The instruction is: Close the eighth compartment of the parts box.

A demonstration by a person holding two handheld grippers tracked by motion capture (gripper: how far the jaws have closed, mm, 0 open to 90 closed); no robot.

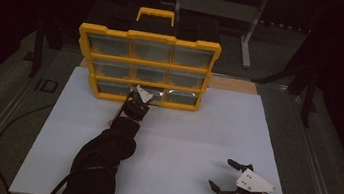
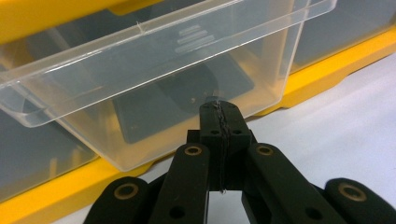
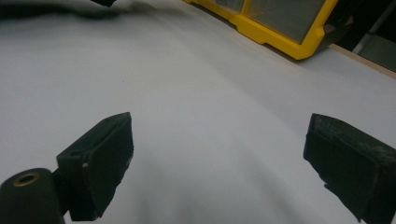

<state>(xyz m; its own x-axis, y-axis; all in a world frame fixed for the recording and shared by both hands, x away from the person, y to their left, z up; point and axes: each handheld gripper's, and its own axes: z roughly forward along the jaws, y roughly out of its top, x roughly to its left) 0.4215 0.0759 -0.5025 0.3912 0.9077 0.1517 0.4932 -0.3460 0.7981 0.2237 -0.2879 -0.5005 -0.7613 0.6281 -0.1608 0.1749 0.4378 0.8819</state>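
Observation:
A yellow organiser [image 1: 150, 37] with three rows of clear drawers stands at the far side of the white board [image 1: 190, 134]. Its bottom middle drawer [image 1: 156, 95] is pulled partway out. In the left gripper view this clear drawer [image 2: 140, 79] looks empty and juts from the yellow frame [image 2: 327, 70]. My left gripper [image 1: 137, 101] [image 2: 219, 106] is shut, jaws pressed together, tips against the drawer's front wall; I cannot tell whether they pinch any lip. My right gripper [image 1: 220, 173] [image 3: 219, 140] rests open near the board's front right, nothing between its pads.
The organiser's corner [image 3: 280, 32] lies far ahead of the right gripper across bare white board. A cable [image 1: 9, 128] trails off the board's left side. Metal rails border the table, and a dark stand [image 1: 249, 31] sits behind the organiser.

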